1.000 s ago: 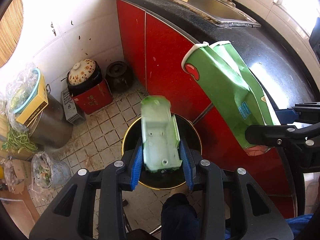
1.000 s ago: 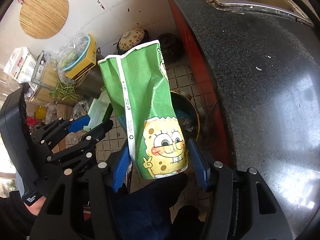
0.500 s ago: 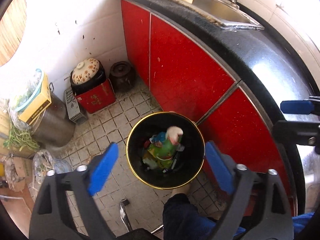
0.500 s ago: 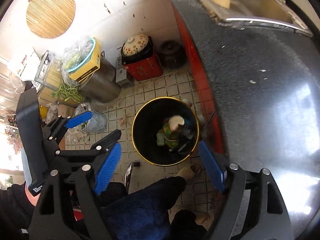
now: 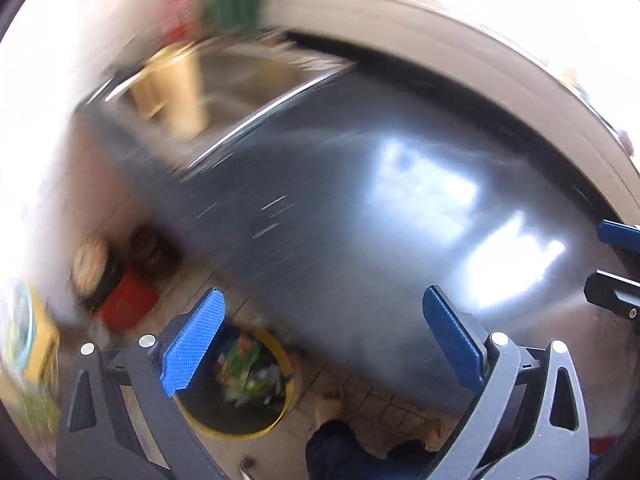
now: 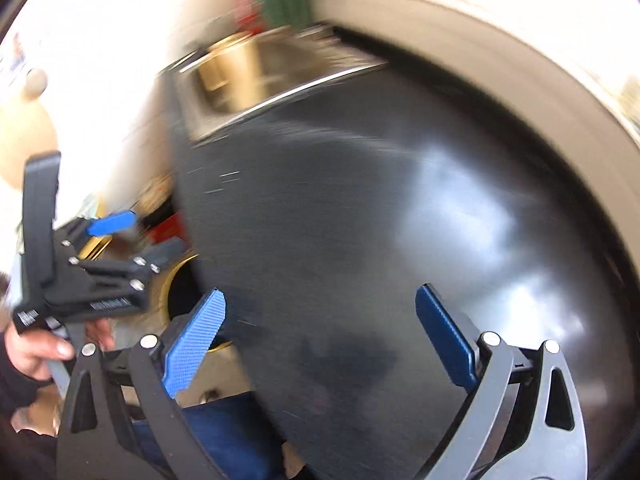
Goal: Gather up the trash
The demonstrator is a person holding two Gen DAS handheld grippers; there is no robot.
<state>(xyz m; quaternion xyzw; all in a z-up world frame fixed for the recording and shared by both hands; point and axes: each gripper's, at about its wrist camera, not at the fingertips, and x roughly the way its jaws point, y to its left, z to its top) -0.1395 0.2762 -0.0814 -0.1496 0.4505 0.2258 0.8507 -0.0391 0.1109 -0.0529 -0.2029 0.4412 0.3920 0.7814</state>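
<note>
Left wrist view, heavily blurred: black round trash bin with yellow rim (image 5: 240,384) on tiled floor below the dark glossy counter (image 5: 360,208) edge, green and mixed wrappers (image 5: 244,368) inside it. Steel sink (image 5: 248,76) at the counter's far end holds a yellow jug (image 5: 180,88). Left gripper (image 5: 324,336) jaws spread wide, empty. Right gripper (image 6: 320,336) also wide open, empty, over the counter. Left hand (image 6: 32,352) grips its handle.
</note>
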